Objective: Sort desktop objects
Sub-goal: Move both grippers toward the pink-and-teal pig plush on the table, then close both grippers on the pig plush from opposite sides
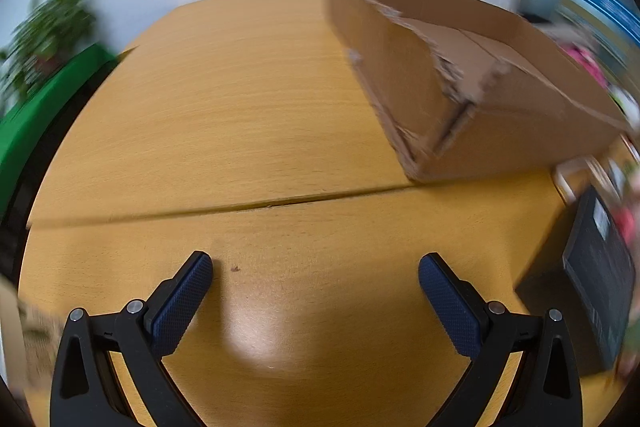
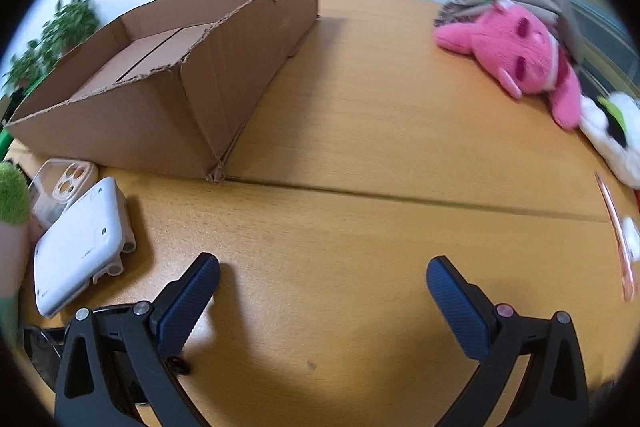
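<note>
left gripper (image 1: 315,269): jaws spread wide, empty, over bare wooden desk (image 1: 240,107)
right gripper (image 2: 322,271): jaws spread wide, empty, clear desk ahead
cardboard box (image 2: 168,99): open, torn rim, ahead-left past the desk seam
white device (image 2: 80,243): left edge, beside phone case (image 2: 68,183)
pink plush (image 2: 516,59): far right, touching white plush (image 2: 616,135) near desk edge

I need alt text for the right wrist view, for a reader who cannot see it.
The open right gripper hovers, holding nothing, over a wooden table. An empty cardboard box sits at left behind a white device and phone case; a pink plush toy lies at right.
</note>
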{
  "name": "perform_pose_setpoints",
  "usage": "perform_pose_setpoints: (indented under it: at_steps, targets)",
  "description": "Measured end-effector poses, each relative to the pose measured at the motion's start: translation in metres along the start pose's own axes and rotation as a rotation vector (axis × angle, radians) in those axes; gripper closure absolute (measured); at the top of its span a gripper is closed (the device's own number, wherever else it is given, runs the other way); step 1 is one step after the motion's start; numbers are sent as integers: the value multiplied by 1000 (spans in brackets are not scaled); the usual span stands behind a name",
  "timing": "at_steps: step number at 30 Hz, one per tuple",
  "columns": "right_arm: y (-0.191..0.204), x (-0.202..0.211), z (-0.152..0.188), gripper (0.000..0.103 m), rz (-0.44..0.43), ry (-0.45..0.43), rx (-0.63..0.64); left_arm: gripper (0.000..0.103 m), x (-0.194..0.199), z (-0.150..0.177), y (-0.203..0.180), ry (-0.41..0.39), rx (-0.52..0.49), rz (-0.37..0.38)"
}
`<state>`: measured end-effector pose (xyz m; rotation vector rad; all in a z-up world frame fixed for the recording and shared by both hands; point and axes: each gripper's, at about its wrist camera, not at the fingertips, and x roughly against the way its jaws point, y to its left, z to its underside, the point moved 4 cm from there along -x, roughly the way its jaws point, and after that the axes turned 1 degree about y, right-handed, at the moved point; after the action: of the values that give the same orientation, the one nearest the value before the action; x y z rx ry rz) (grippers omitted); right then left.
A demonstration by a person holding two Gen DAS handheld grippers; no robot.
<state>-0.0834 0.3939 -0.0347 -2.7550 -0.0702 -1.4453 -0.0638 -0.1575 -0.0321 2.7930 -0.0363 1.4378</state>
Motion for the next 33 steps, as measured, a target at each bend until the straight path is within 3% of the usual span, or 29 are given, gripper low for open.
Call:
perform_pose_setpoints:
  at_steps: [2,4,11,20,29,33]
  targets:
    - [5,13,17,0,7,5,-12,0,9,12,-4,-3,106,-77]
    - [9,26,35,0,9,-4,-16,0,20,28,-12,-4,145,-103]
    - [20,55,77,0,44,-7,-66,0,56,79,-73,-3,80,-59]
    - [37,54,75,0,119,-6,-167,0,51,71,-87,-3,95,-65]
    - [40,82,109,2,104,17,-173,0,72,99,-109,-4,75,-55]
    - [62,128,108,5,72,-84,-159,0,76,102,-109,6,105,-80]
